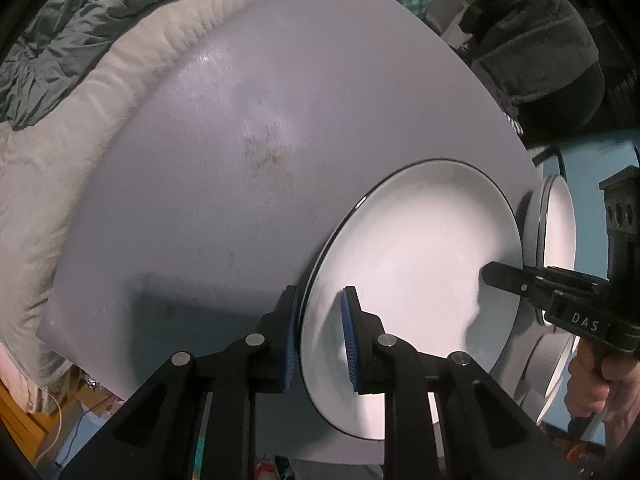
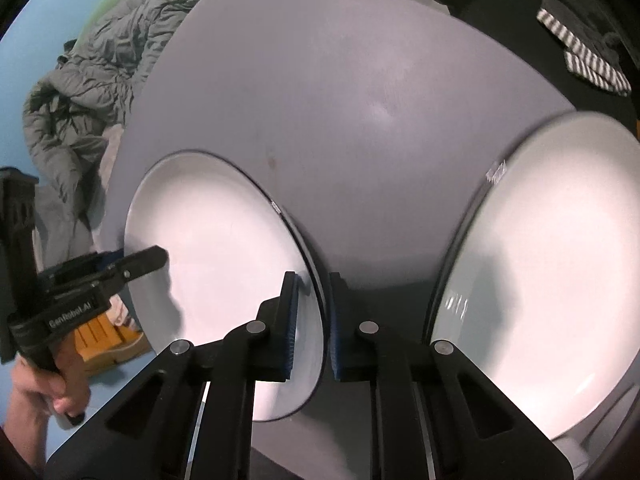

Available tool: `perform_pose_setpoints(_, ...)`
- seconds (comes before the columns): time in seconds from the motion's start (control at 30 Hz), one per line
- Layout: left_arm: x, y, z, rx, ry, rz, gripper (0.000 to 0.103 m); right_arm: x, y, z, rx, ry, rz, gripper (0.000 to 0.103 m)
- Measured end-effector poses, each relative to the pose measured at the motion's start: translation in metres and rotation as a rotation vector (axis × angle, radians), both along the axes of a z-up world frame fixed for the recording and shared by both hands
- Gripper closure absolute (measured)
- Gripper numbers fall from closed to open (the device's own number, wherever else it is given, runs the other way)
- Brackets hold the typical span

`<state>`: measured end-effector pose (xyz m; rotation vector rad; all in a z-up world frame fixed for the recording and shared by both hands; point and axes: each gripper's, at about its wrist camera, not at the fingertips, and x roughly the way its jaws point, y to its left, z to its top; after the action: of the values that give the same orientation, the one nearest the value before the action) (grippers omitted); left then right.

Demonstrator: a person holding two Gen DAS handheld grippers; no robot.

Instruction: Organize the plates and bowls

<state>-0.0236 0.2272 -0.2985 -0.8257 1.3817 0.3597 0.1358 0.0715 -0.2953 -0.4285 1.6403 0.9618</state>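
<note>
Two plates [image 2: 224, 264] [image 2: 540, 280] lie side by side on the table [image 2: 340, 100].

Black fingers [image 1: 352, 332], ribbed blue pads, silver pivot pins.

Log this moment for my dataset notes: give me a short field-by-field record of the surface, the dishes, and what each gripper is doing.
surface: grey tabletop, some brownish stains
held dish: white round plate with a thin dark rim, both grippers straddling opposite edges
left gripper: fingers on either side of the plate's rim, small gaps visible
right gripper: same on the other edge
second dish: another white dark-rimmed plate, to the right, blurred
contact with table: cannot tell if the held plate is lifted
</note>
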Motion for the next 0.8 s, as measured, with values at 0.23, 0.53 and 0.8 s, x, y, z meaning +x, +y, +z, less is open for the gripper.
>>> perform_pose_setpoints(0.23,-0.009,-0.009,0.001,-0.004,-0.005,-0.041,0.083,-0.013,-0.016,-0.006,0.005,0.027,-0.059,0.088)
perform_pose_setpoints(0.53,-0.014,-0.012,0.002,0.007,-0.010,-0.033,0.083,-0.013,-0.017,-0.009,0.014,0.053,-0.113,0.088)
perform_pose_setpoints(0.8,-0.015,-0.018,0.011,0.025,-0.014,-0.049,0.083,-0.017,-0.031,-0.001,0.027,0.027,-0.123,0.089)
